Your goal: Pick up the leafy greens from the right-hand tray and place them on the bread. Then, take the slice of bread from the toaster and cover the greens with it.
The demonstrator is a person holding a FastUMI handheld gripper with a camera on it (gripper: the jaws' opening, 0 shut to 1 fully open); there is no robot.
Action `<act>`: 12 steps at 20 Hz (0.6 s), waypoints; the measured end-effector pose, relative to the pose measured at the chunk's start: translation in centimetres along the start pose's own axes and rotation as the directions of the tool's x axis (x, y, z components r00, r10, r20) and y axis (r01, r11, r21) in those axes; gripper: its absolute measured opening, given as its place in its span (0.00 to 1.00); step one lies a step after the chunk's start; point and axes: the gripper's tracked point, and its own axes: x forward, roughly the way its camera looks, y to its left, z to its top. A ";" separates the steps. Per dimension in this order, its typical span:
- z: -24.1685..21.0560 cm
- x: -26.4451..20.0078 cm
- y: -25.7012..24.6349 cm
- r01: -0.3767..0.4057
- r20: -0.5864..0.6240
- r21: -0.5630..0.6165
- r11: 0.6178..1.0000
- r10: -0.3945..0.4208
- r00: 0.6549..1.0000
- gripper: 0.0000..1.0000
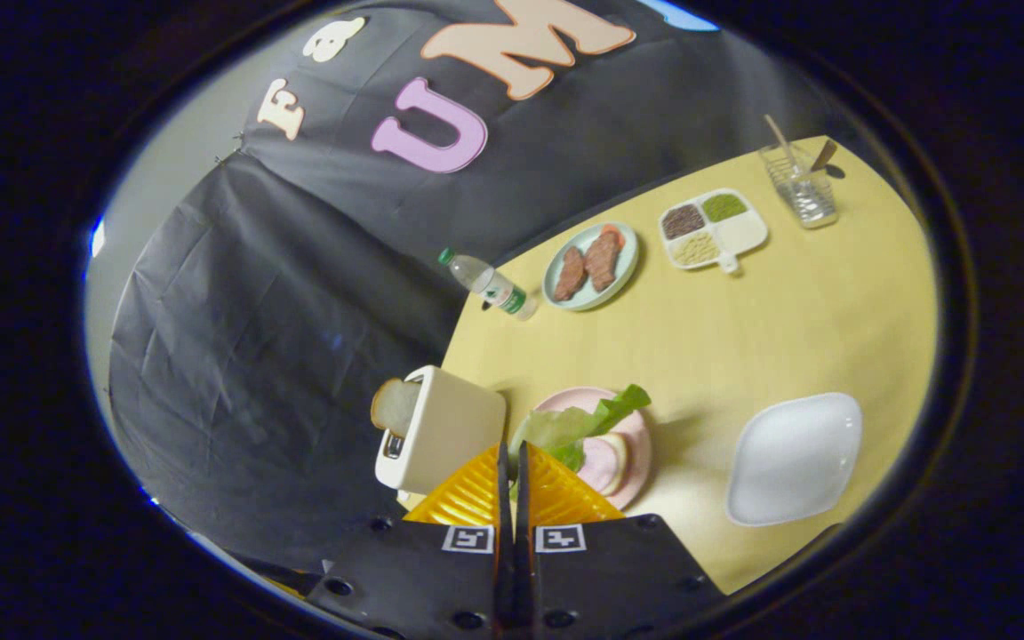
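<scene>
A slice of bread [395, 405] stands up out of the toaster [441, 431], just ahead of the fingers and to their left. The gripper [512, 462] has its fingers nearly closed, a thin gap between them, and I cannot tell whether they pinch the edge of the greens [579, 422] lying on the pink plate [636, 444]. The white tray [795, 458] sits bare further right. The first step looks about done; next comes opening up and reaching for the toaster slice.

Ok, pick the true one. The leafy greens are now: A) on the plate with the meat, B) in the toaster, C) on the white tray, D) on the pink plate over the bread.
D: the leafy greens lie on the pink plate, just ahead of the nearly closed gripper.
</scene>
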 end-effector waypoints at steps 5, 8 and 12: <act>-2.5 4.6 0.8 -0.032 -0.055 0.031 0.999 0.034 0.998 0.03; -4.4 6.1 -3.6 0.062 -0.105 0.030 0.998 -0.059 0.993 0.03; -6.5 6.0 -9.0 0.204 -0.144 -0.021 0.979 -0.205 0.968 0.03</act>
